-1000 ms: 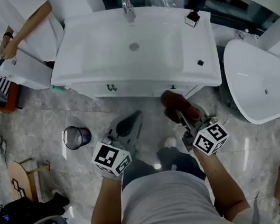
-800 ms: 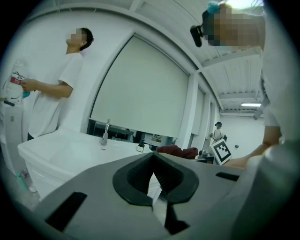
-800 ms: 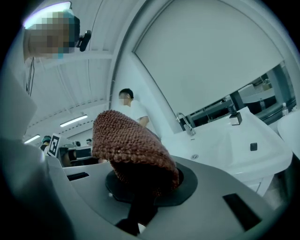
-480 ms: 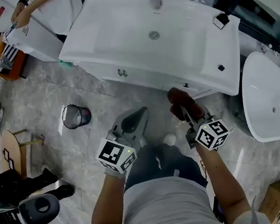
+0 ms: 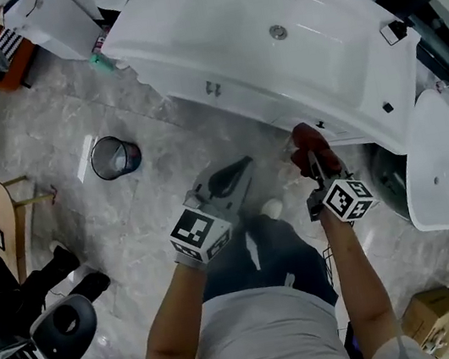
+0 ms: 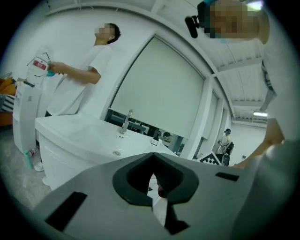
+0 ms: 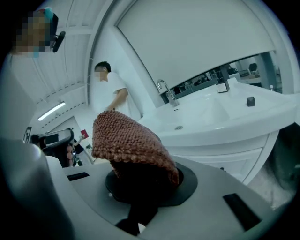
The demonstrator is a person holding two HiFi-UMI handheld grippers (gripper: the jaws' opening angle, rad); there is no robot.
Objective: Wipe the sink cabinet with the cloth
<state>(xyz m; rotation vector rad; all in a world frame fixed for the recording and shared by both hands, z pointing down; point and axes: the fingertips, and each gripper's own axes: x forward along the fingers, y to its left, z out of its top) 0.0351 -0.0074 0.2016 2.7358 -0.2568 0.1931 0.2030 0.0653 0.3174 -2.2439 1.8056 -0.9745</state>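
Holding the cloth (image 5: 312, 148) seemingly just short of the sink cabinet (image 5: 233, 104).
Right gripper (image 5: 311, 164) pinches it, centre-right; left gripper (image 5: 227, 184) is pressed together, empty. Lay it flat, wipe evenly.

The cloth (image 7: 133, 140) is hiding the jaw tips of the right gripper (image 7: 142, 186); its pinched end is sitting unseen between them, seemingly covering some cabinet (image 7: 234, 155) beyond.
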